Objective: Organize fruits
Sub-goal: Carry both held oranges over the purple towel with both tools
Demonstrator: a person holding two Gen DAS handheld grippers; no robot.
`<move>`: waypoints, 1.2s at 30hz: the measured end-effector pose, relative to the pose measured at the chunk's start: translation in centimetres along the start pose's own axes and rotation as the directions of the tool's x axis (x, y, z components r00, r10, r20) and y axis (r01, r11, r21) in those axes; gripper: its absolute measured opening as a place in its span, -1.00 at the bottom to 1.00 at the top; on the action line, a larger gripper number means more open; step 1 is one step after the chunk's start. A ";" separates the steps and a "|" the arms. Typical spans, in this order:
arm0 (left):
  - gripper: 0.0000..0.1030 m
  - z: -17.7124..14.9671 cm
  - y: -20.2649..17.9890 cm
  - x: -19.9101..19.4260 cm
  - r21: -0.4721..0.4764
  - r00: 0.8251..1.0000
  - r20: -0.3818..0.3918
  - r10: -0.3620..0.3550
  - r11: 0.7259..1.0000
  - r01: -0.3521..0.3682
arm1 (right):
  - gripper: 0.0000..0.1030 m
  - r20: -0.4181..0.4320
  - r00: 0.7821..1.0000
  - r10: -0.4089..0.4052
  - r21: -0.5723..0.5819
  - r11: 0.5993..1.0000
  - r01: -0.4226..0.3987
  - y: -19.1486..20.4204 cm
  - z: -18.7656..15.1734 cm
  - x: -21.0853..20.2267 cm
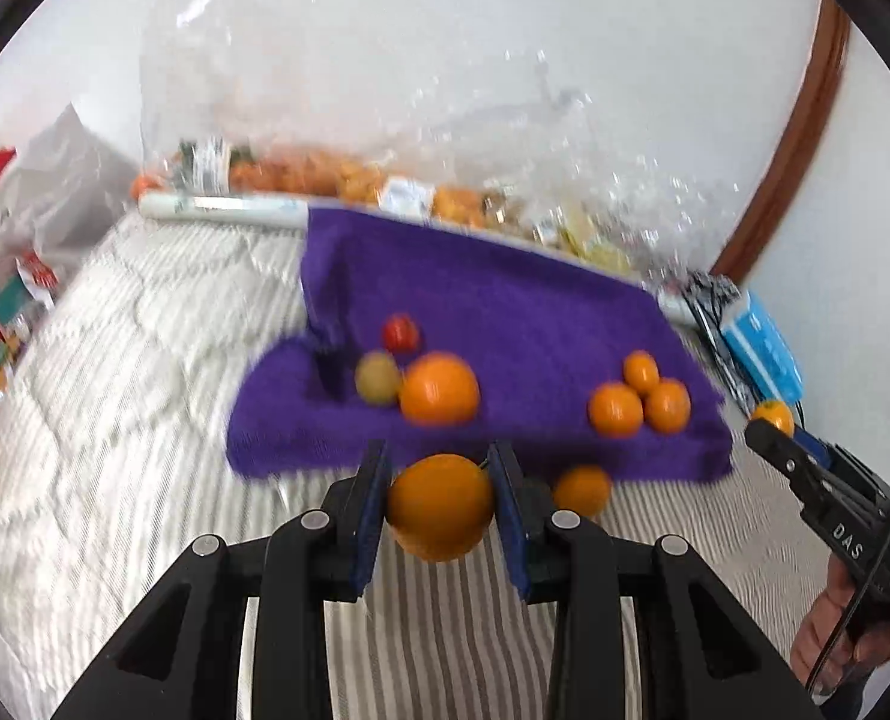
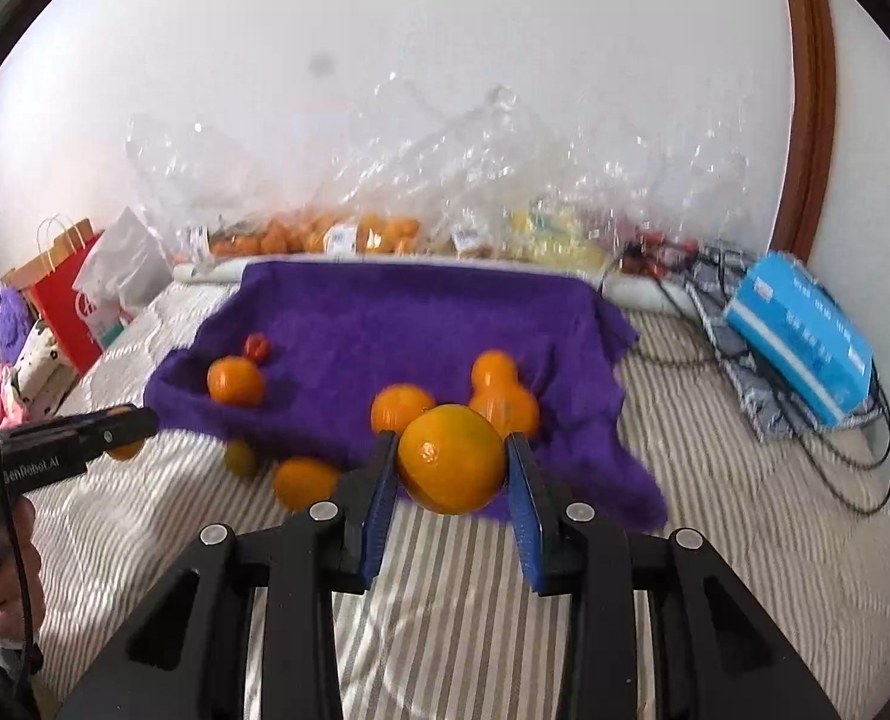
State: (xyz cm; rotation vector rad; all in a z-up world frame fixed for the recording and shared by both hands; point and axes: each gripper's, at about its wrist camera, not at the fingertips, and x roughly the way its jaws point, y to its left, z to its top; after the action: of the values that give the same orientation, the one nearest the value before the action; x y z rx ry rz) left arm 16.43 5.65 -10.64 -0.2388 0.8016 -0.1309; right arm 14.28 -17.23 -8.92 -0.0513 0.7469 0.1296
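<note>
My left gripper (image 1: pixel 440 462) is shut on an orange (image 1: pixel 438 516), lifted over the striped bedding just in front of a purple towel (image 1: pixel 505 300). On the towel lie a big orange (image 1: pixel 438 390), a greenish fruit (image 1: pixel 377 378), a small red fruit (image 1: pixel 401 333) and three small oranges (image 1: pixel 646 402). One more orange (image 1: pixel 581 489) rests on the bedding by the towel's edge. My right gripper (image 2: pixel 454 444) is shut on another orange (image 2: pixel 451 468), above the near edge of the purple towel (image 2: pixel 414 312). Each gripper shows at the side of the other's view, fruit in its jaws.
Clear plastic bags (image 2: pixel 384 228) of fruit line the white wall behind the towel. A blue box (image 2: pixel 799 336) and black cables (image 2: pixel 853 468) lie to the right. A red paper bag (image 2: pixel 66 294) and a white bag (image 2: pixel 123 270) stand on the left. A greenish fruit (image 2: pixel 240 457) lies on the bedding.
</note>
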 end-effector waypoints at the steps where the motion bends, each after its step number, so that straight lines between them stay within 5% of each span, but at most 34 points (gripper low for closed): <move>1: -0.38 0.6 0.0 0.0 -0.002 1.000 0.007 0.000 1.000 0.000 | -0.32 0.007 1.000 -0.004 0.001 1.000 0.004 0.0 0.5 0.1; 16: -0.38 6.4 0.1 4.1 -0.037 0.998 0.057 -0.025 0.999 0.027 | -0.32 0.055 0.998 0.023 0.070 0.997 -0.027 -0.8 6.8 3.9; 24: -0.38 5.9 1.7 6.4 -0.075 0.999 0.028 -0.034 0.997 0.036 | -0.32 -0.019 0.998 0.055 0.098 0.994 -0.053 -1.4 5.6 8.3; 36: -0.38 5.5 2.6 7.7 -0.094 1.000 0.022 -0.017 0.995 0.019 | -0.32 -0.017 1.000 0.016 0.159 0.987 -0.013 -4.3 5.0 9.1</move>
State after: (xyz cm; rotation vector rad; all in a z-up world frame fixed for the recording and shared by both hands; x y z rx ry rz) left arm 25.79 7.42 -13.03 -0.3364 0.7861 -0.1071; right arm 24.84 -20.11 -11.49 0.1052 0.7736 0.0833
